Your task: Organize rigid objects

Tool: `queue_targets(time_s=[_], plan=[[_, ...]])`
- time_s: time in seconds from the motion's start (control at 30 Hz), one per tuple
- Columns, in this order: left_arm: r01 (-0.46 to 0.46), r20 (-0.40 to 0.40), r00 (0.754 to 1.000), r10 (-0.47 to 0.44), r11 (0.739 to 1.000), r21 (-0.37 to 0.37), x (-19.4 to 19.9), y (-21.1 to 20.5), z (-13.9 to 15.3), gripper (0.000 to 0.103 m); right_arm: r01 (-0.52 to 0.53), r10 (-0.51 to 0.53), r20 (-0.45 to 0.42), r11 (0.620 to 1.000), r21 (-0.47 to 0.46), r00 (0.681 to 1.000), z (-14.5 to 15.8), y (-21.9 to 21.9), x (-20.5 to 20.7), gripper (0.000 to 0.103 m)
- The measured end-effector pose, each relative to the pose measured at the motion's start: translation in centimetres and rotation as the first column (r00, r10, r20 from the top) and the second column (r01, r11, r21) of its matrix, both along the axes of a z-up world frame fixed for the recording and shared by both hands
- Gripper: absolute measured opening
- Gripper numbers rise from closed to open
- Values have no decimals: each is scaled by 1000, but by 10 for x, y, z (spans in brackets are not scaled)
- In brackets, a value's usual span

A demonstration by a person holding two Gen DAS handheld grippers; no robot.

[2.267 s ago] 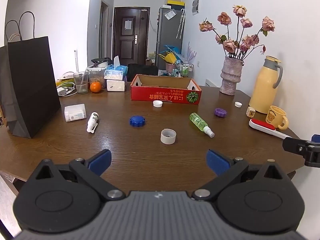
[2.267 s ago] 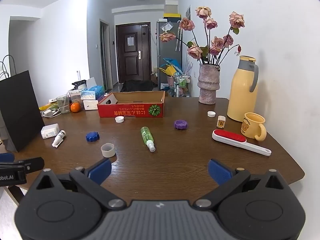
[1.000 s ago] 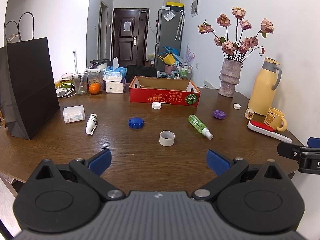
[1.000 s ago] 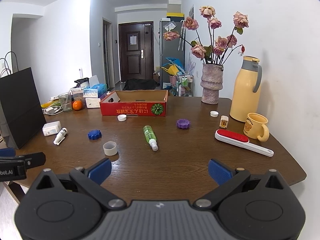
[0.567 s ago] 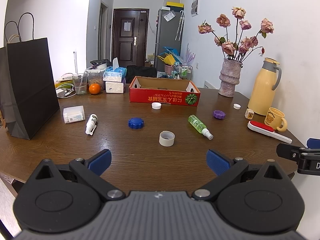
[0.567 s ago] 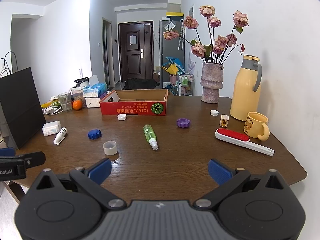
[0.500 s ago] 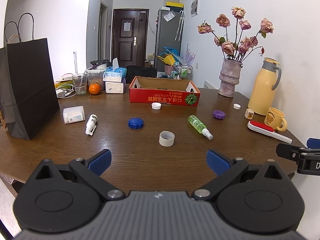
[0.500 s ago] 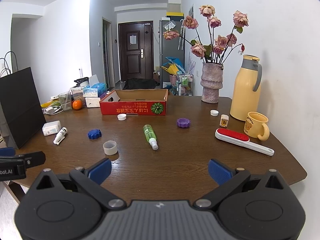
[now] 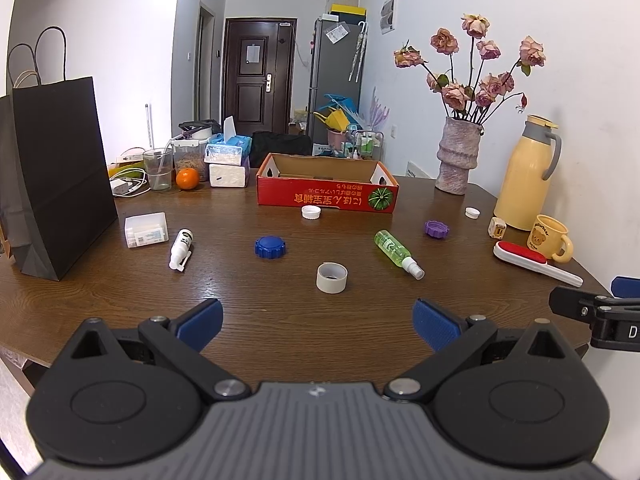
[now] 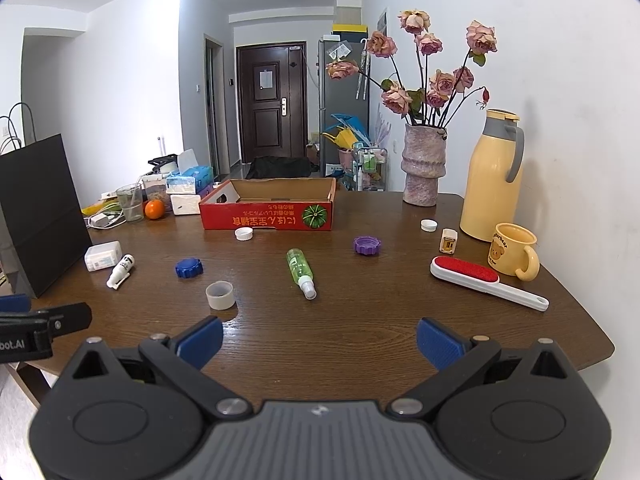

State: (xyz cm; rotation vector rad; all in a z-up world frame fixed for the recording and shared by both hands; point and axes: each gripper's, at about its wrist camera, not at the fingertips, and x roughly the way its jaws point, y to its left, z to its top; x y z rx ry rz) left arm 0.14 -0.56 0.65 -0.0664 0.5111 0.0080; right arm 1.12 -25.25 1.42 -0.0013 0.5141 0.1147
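Note:
A red cardboard box (image 9: 327, 197) (image 10: 267, 214) stands open at the back middle of the brown table (image 9: 240, 312). In front of it lie a white cap (image 9: 311, 212), a blue cap (image 9: 269, 247), a grey-white tape ring (image 9: 331, 277) (image 10: 220, 295), a green spray bottle (image 9: 397, 252) (image 10: 301, 267), a purple cap (image 9: 436, 229) (image 10: 367, 245) and a small white bottle (image 9: 181, 249). My left gripper (image 9: 316, 322) and my right gripper (image 10: 319, 340) are both open and empty, over the table's near edge.
A black paper bag (image 9: 52, 176) stands at the left, with a white box (image 9: 146, 230) beside it. A vase with roses (image 9: 458, 160), a yellow flask (image 9: 526, 172), a yellow mug (image 9: 552, 238) and a red lint brush (image 9: 534, 262) are at the right. Tissue packs, a glass and an orange (image 9: 187, 178) are at the back left.
Both grippers have stayed nearly still; the views shifted only slightly since the earliest frames. Nothing on the table has moved.

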Motion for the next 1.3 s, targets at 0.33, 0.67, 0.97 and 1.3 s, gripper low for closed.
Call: queue_targets(time_s=[0.33, 0.67, 0.97, 1.3], plan=[[0, 0, 1000, 0, 1000, 0, 0, 0, -1, 103, 1, -1, 1, 1000, 0, 1000, 0, 0, 0, 103], [-3, 1, 1000, 3, 1000, -4, 1, 0, 0, 103, 5, -5, 6, 1000, -3, 1000, -1, 1, 1, 103], [-15, -11, 1000, 15, 1000, -21, 16, 4, -9, 103, 12, -12, 14, 1000, -18, 1000, -5, -1, 13, 103], [-32, -34, 999, 31, 999, -21, 40, 7, -15, 103, 19, -19, -1, 1000, -22, 1000, -12, -6, 37, 103]])
